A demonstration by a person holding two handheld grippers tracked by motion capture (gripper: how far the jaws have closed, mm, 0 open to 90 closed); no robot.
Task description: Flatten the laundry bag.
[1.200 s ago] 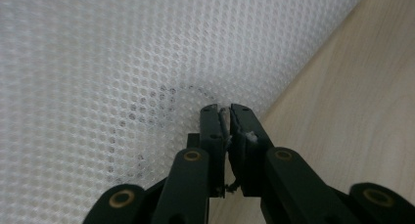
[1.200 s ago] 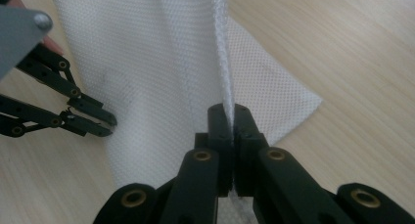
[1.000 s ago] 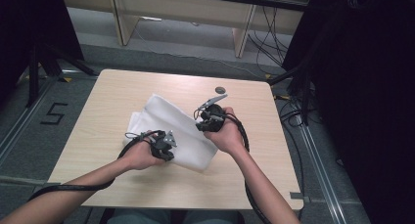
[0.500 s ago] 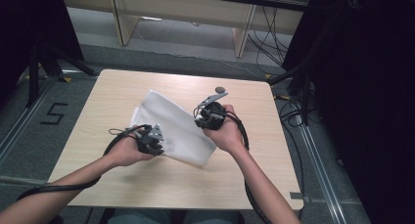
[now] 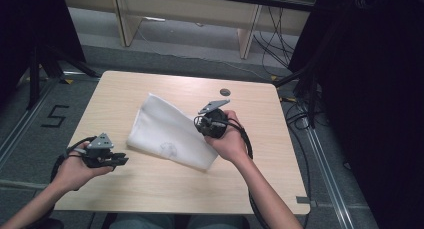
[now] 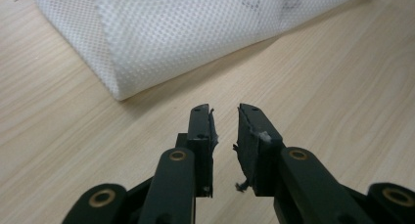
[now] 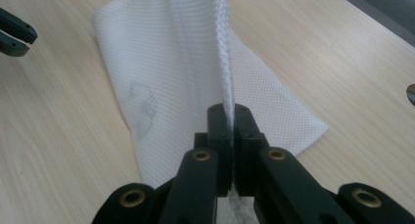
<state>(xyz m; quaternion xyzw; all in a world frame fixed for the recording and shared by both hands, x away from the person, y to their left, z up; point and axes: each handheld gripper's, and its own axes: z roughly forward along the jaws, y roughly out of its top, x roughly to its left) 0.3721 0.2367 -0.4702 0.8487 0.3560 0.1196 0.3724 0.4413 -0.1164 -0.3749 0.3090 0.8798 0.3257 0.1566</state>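
A: Right gripper view — the right gripper (image 7: 230, 117) is seen clamped on a raised fold of the white mesh cloth (image 7: 176, 72), the jaws pressed together with the fabric standing up between them. The rest of the cloth is spread on the wooden table (image 5: 150, 189), near its middle.

B: And the left gripper (image 6: 225, 117)?

A: Its jaws are held slightly apart with nothing between them; it is kept just off the cloth's near folded edge, over bare wood.

B: What could be spoiled from here?

A: The fold could be slipped out of the right jaws if it is pulled hard — only a thin edge appears to be gripped. The loose layers could also be dragged askew, since one side is held by nothing.

B: Anything in the way?

A: A small dark round object (image 5: 225, 92) is lying near the far edge, well apart from the cloth. Cables are trailed behind both hands — nothing else is found on the tabletop.
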